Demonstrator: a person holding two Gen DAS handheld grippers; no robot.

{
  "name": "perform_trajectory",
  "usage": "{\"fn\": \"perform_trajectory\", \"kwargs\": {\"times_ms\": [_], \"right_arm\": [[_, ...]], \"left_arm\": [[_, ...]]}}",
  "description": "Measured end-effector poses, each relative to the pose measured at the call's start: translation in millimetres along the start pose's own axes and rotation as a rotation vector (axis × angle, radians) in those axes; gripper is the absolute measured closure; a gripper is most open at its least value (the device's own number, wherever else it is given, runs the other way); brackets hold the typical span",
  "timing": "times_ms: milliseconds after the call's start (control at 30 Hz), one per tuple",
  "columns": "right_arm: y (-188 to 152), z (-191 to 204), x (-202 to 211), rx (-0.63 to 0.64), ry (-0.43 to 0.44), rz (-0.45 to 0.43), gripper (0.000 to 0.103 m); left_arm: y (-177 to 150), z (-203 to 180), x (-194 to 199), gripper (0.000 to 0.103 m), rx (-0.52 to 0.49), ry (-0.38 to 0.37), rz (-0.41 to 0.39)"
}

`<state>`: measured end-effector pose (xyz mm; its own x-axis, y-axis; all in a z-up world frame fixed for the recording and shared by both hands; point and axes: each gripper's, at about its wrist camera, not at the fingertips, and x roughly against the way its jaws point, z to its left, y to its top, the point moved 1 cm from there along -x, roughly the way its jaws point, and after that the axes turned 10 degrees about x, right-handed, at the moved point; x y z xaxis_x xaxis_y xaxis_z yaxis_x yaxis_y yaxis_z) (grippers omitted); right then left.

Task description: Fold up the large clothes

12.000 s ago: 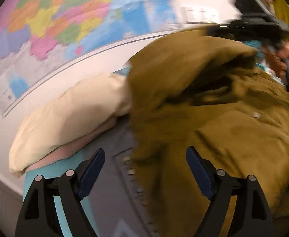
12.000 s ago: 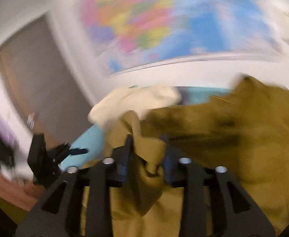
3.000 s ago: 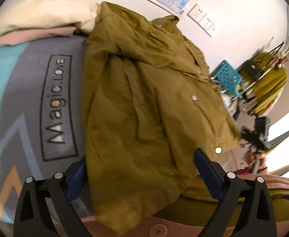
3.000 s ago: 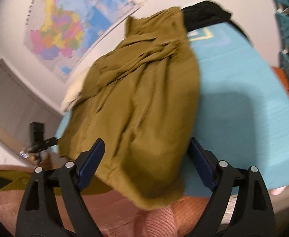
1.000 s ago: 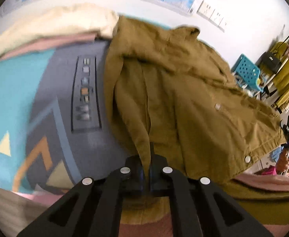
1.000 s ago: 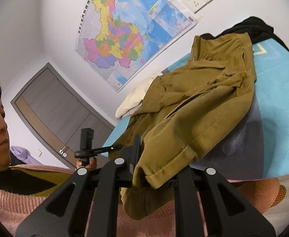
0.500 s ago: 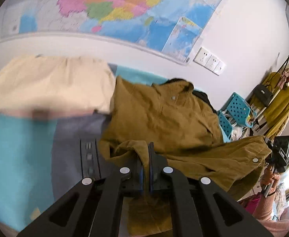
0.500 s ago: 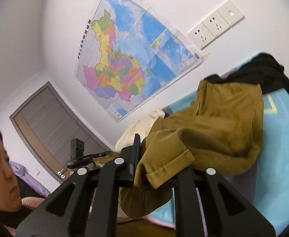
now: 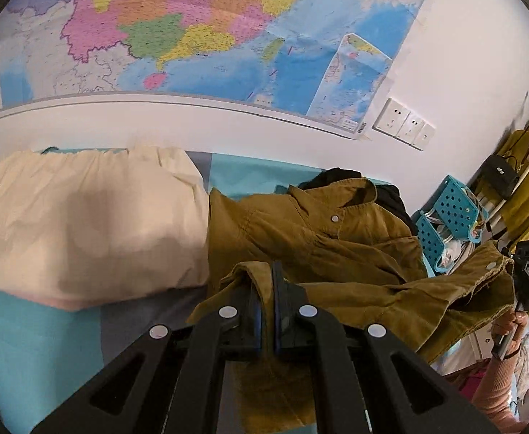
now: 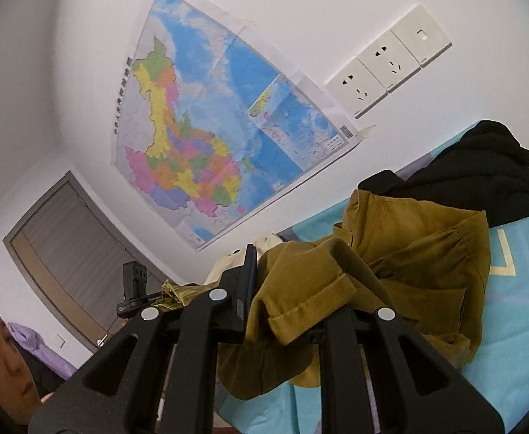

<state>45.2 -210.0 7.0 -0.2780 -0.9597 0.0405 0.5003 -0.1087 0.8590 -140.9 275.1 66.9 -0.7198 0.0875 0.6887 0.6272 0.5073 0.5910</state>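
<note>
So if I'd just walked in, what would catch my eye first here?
Probably the olive-brown jacket, its hem lifted off the blue patterned bedspread, pinched in the left gripper and the right gripper. Above it, a big multicoloured wall map covers the white wall beside a row of wall sockets. A cream pillow lies left of the jacket, and a black garment sits behind its collar.

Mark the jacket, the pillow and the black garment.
jacket (image 9: pixel 336 249): left wrist view, on its chest panel below the collar snap.
pillow (image 9: pixel 84 224): left wrist view, middle of its cream cover.
black garment (image 10: pixel 488 166): right wrist view, on its bunched top.
</note>
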Motion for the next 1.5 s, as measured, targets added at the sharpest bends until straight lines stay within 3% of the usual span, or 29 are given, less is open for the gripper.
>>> {"fn": "perform_trajectory", "kwargs": {"times_ms": [400, 733, 1233, 1333, 1400, 1500], "right_arm": [[31, -36, -43, -0.042, -0.083, 0.022, 0.09], [56, -82, -91, -0.084, -0.17, 0.072, 0.089], [49, -163, -149, -0.22, -0.314, 0.164, 0.083], [44, -168, -152, -0.228, -0.325, 0.165, 0.071], [44, -163, -147, -0.215, -0.307, 0.146, 0.051], [43, -145, -127, -0.175, -0.275, 0.071, 0.04]], "left_arm": [[43, -3, -39, 0.099, -0.008, 0.047, 0.005], [82, 6, -93, 0.099, 0.012, 0.104, 0.062], [109, 10, -186, 0.096, 0.016, 0.236, 0.148], [110, 13, -199, 0.095, 0.02, 0.255, 0.16], [110, 17, -207, 0.095, 0.032, 0.26, 0.172], [110, 20, -214, 0.095, 0.04, 0.259, 0.181]]}}
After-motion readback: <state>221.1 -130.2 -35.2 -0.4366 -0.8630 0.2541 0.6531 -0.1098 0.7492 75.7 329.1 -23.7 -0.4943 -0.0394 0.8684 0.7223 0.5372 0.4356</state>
